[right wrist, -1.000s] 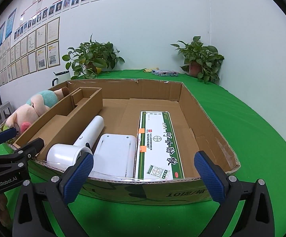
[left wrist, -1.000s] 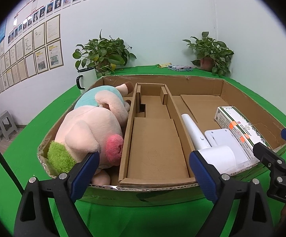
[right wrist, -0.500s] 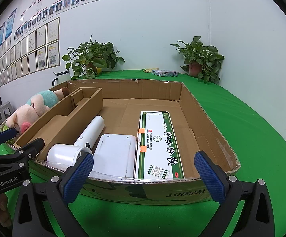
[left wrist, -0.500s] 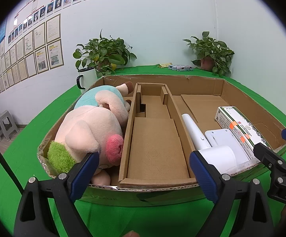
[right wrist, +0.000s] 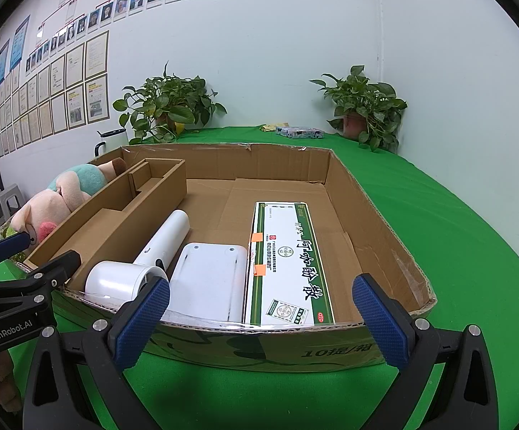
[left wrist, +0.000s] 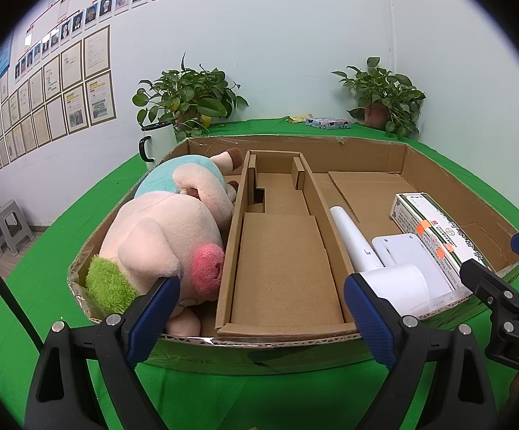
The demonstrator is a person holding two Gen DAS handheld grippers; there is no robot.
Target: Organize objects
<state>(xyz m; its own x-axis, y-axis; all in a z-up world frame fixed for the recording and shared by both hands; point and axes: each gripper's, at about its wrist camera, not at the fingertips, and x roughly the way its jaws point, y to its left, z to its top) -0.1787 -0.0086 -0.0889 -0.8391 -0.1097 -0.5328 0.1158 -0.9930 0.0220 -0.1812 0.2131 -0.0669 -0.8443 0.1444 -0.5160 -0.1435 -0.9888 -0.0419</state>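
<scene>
Both tools hover with fingers spread wide and empty just short of the cardboard tray (right wrist: pixel 377 215) on the green desk (right wrist: pixel 456 236): the left tool (left wrist: pixel 261 308) faces the plush pig (left wrist: pixel 166 240) and insert (left wrist: pixel 281 251), while the right tool (right wrist: pixel 259 308) faces the hair dryer (right wrist: pixel 141 265), white panel (right wrist: pixel 209 279) and medicine box (right wrist: pixel 288 261), seemingly sorted already.

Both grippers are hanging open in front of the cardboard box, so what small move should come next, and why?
Probably ease the right gripper forward over the box's near wall toward the white hair dryer. Both grippers are open and empty, the left gripper faces the empty cardboard insert, and the dryer lies loose beside the white flat device.
</scene>
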